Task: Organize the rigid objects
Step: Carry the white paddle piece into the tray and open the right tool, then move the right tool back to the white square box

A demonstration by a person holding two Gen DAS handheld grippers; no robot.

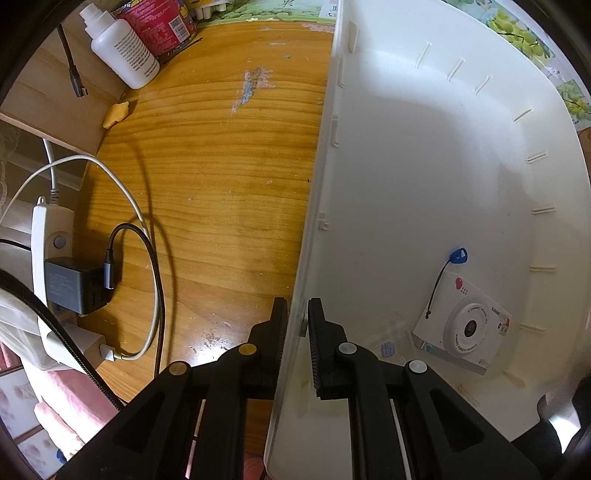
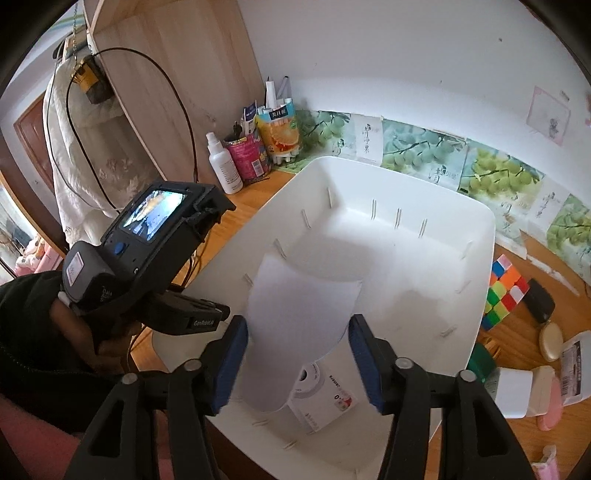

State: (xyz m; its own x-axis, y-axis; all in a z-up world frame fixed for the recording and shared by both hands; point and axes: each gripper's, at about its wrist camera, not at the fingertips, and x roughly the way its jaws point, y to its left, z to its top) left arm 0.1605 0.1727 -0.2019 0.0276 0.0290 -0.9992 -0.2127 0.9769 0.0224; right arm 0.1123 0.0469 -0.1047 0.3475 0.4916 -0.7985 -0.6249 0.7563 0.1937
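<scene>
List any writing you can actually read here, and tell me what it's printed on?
"GenRobot.AI": side of the left gripper.
"清": grape poster on the wall.
Toy camera in the white bin: print around the lens and on its box, too small to read.
White bottle and red cup: fine print and a QR code, unreadable.
Orange juice pack: characters blurred.

My two fisheye views curve hard toward black corners. Soft, even light fills the white bin, with a grey shadow at its middle. The translucent cup smears with blur; cable shadows stay sharp at 9 o'clock.
</scene>
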